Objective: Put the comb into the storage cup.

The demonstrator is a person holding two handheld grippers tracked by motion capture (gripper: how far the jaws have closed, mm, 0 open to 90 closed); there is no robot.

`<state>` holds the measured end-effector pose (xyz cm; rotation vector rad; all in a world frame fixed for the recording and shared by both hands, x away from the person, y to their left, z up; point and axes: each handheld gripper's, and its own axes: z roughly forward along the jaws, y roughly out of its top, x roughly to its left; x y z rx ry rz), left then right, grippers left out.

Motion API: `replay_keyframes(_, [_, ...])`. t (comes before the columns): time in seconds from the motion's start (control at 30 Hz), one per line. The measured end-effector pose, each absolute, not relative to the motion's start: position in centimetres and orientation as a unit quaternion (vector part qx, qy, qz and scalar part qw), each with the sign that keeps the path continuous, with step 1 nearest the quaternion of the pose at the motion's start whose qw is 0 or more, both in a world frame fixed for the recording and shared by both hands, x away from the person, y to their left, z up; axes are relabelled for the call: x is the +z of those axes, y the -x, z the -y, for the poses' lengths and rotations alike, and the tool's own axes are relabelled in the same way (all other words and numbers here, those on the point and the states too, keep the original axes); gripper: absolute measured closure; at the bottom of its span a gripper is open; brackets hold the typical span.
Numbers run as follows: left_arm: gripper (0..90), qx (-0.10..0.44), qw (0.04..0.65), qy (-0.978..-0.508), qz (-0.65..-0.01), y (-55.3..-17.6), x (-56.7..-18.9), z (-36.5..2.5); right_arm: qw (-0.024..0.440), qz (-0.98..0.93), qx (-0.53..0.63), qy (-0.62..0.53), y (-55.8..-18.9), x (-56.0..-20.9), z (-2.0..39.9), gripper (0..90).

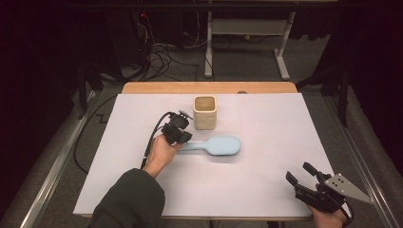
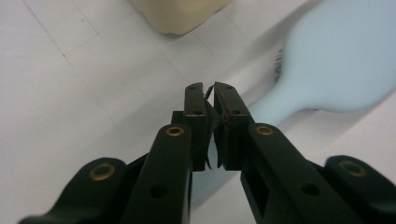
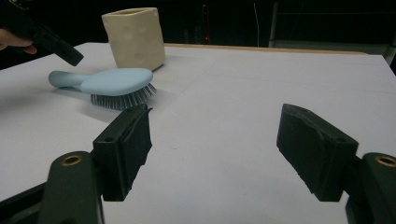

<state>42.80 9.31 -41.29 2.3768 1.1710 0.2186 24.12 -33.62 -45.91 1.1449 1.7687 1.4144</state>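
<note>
Hairbrush (image 1: 216, 145), light blue, lies bristles-down on the white table sheet (image 1: 266, 156) in the high view, handle pointing left toward the left gripper (image 1: 182, 137), which sits right at the handle end; beige square cup (image 1: 205, 112) stands upright just behind it, mouth up, likely the place the brush goes. Right gripper (image 1: 300, 179) waits near the front right corner, well apart from both, so it looks idle for now. Left gripper view: jaws nearly together, a pale blue sliver of the brush handle (image 2: 213, 156) pinched between the pads, brush head (image 2: 338, 65) stretching off to upper right, cup base (image 2: 180, 16) at top; gripping at the handle tip keeps the head free to tip into the cup. Right gripper view: own jaws stand wide apart with nothing between them, only bare sheet; farther off the hairbrush (image 3: 109, 84) rests on its bristles beside the cup (image 3: 134, 37), with the other gripper's jaw tip (image 3: 56, 45) at the handle end. Judgement: lift not yet begun, brush flat on the table.
</note>
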Motion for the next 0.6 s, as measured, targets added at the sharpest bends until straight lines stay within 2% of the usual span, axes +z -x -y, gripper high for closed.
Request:
replay_keyframes(0.27, [89.0, 0.069, 0.216, -0.869, -0.439, -43.4, -42.1, -9.3, 0.297, -0.666, 0.532, -0.431, -24.1, -45.9, 33.6, 26.6])
replay_keyframes(0.6, [89.4, 0.046, 0.207, -0.868, -0.448, -43.9, -42.5, -9.6, 0.296, -0.666, 0.532, -0.431, -24.1, -45.9, 33.6, 26.7])
